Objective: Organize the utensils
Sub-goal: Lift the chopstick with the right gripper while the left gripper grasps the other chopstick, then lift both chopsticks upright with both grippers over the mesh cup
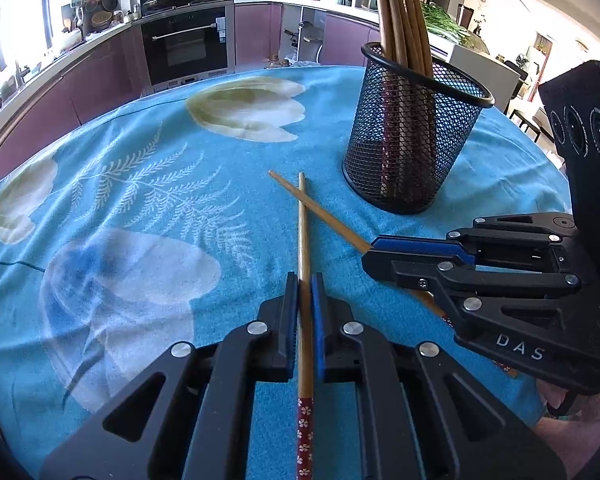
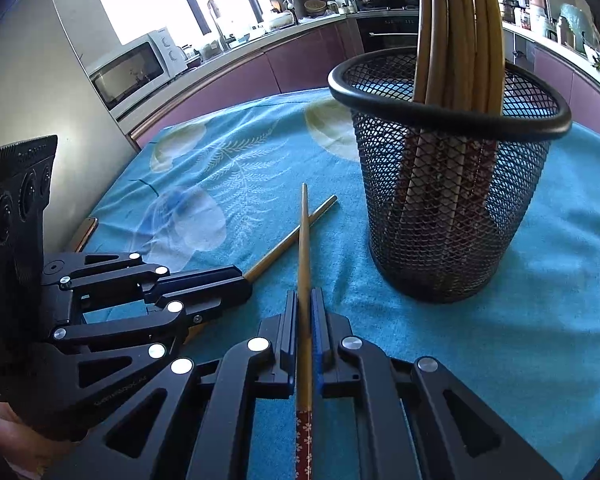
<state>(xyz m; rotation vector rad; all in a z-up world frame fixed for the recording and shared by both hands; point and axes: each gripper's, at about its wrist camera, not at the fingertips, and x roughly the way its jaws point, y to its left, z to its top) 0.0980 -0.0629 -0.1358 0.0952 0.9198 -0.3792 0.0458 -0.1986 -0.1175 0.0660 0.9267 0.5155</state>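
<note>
- The left gripper (image 1: 304,280), black with blue pads, is closed tight on a wooden chopstick with a red floral end (image 1: 302,232).
- The right gripper (image 2: 305,296) is clamped the same way on a second wooden chopstick (image 2: 304,240).
- The two chopsticks cross near their tips, low over the blue floral tablecloth (image 1: 160,184).
- A black wire-mesh holder (image 1: 412,140) stands upright on the cloth just beyond, with a bundle of bamboo chopsticks (image 1: 400,20) in it.

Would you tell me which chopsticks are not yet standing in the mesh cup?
The two crossed chopsticks: one in the left gripper, one in the right gripper. The rest stand in the mesh cup.
</note>
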